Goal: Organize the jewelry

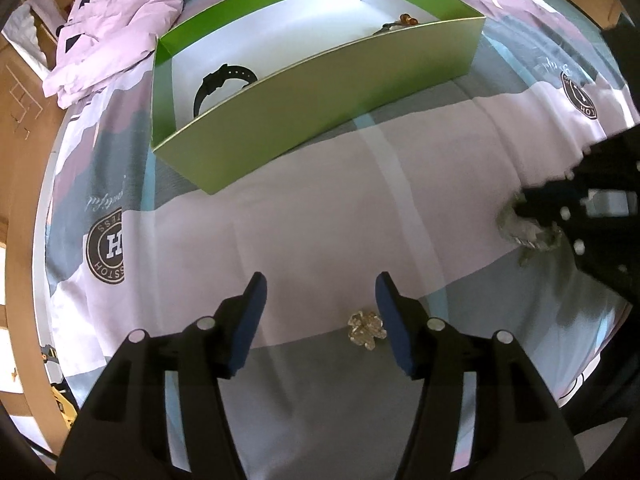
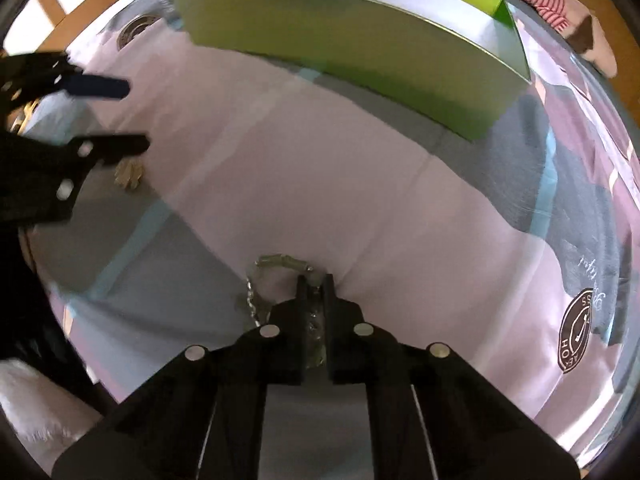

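A: Progress? What's already in the green box [image 1: 304,92]?

B: Two pieces. A black watch [image 1: 218,86] lies on the box floor at its left end, and a small amber-beaded piece [image 1: 402,23] sits at the far right end, partly hidden by the front wall. Two pieces are still out on the bed sheet [image 1: 320,216], both on the near side of the box, well apart from it.

A: Which two?

B: A small gold flower-shaped brooch [image 1: 365,329] and a silver-green link bracelet [image 2: 280,270]. I'd say roughly halfway done.

A: Looks of them?

B: Brooch is a shiny, crumpled cluster of petals, lying flat. Bracelet has pale green segments on one side and a silver chain on the other, in an open loop on the sheet; a bit blurred.

A: Tools?

B: Left tool [image 1: 320,320] is at medium width, empty, its blue pads [image 1: 248,320] straddling the brooch, which sits just beside the right pad, not pinched. Right tool [image 2: 314,320] is clamped narrow on the bracelet, links showing between the jaws.

A: Left to do?

B: Likely close on the brooch, then carry both to the box.
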Tool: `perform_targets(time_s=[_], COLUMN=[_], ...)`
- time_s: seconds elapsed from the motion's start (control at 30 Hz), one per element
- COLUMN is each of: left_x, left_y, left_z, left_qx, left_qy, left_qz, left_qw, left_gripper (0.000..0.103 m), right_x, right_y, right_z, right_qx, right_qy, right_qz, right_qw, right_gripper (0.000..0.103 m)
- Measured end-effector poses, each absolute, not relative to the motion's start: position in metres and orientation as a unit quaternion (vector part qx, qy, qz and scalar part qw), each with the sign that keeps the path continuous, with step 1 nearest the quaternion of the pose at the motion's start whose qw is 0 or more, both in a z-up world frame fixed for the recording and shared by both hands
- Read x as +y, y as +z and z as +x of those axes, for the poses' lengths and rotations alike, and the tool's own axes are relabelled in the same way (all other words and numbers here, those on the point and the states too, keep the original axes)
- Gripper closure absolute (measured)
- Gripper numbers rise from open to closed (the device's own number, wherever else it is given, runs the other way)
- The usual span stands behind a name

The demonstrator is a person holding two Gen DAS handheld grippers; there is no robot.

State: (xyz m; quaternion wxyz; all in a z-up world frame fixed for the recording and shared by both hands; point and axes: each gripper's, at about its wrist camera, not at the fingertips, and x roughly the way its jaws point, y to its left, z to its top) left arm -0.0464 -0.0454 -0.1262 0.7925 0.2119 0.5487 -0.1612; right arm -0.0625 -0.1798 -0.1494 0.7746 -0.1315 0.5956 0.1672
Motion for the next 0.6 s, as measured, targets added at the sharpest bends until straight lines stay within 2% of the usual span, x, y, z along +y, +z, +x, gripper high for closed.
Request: perform_targets(time_s=[0.13,0.3,0.37,0.4,0.47,0.6], left_x=[-0.046,-0.048,-0.046,-0.043,-0.036,-0.025], left_y=[-0.122,-0.123,-0.125,-0.126,-0.127,-0.128], left_z=[-0.049,-0.05,-0.048,-0.048,-0.047,-0.051], left_qx=[0.545,0.543,0.543,0.543,0.544,0.549], left_qy=[-0.165,-0.167,-0.165,-0.162,-0.16,-0.172], left_qz=[0.212,0.217,0.219,0.218,0.211,0.201], left_qw=[0.794,0.794,0.794,0.794,0.796,0.793], left_gripper=[0.043,0.039,0.039,0.039,0.039,0.039], right_x=[-0.186,-0.202,-0.203,-0.203,-0.205,-0.22], right_y=[-0.141,-0.12,-0.12,-0.122,-0.123,-0.115], right_z=[-0.053,-0.045,-0.039,-0.038,-0.039,-0.038], right_qx=[0.558,0.501,0.504,0.511,0.513,0.503], right_qy=[0.143,0.135,0.139,0.135,0.123,0.107], right_qz=[-0.108,-0.027,-0.024,-0.029,-0.037,-0.006], right_qw=[0.81,0.854,0.852,0.848,0.849,0.857], right_gripper=[0.096,0.096,0.094,0.085,0.074,0.059])
